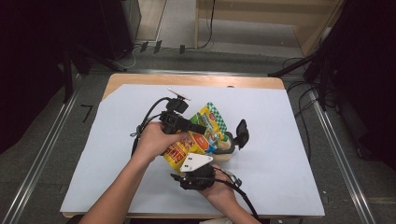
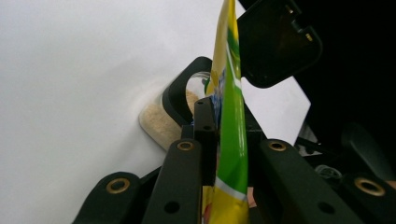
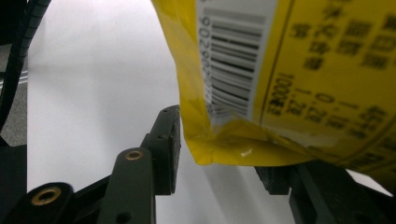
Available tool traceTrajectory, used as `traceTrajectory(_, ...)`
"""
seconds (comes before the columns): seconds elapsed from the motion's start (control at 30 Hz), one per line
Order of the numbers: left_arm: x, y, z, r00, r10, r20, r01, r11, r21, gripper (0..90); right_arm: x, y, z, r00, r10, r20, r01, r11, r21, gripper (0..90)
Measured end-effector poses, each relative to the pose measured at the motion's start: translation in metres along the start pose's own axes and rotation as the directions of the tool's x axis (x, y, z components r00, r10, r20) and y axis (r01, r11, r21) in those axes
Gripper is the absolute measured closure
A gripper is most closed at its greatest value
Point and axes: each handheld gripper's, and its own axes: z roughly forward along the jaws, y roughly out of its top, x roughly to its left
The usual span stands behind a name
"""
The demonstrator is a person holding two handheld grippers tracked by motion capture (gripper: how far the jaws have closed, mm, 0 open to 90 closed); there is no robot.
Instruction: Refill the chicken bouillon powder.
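The left tool (image 2: pixel 219 135) clamped the yellow snack bag (image 1: pixel 196 140) edge-on; the right tool (image 3: pixel 219 154) stood released around its lower corner above the bench (image 1: pixel 280 140).

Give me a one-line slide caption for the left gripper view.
Left gripper clamps a glossy yellow-and-green snack bag edge-on above a clear jar of beige grains with a black hinged lid.

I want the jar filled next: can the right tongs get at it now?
Probably not directly: the yellow bag, pinched by the left tongs, hangs between the right tongs and the jar.
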Motion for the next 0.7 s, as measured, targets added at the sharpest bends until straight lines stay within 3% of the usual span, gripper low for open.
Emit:
traceTrajectory(0.33, 0.006, -0.006, -0.017, 0.9989, -0.018, 0.044, 0.020, 0.9989, -0.043, 89.8, 0.001, 0.000, 0.004, 0.9998, 0.014, -0.012, -0.013, 1.000, 0.016, 51.8)
traceTrajectory(0.7, 0.014, -0.013, -0.044, 0.9965, -0.025, 0.079, 0.032, 0.9948, -0.096, 90.0, -0.006, 0.001, 0.003, 0.9972, 0.070, -0.026, -0.070, 0.998, -0.003, 46.2)
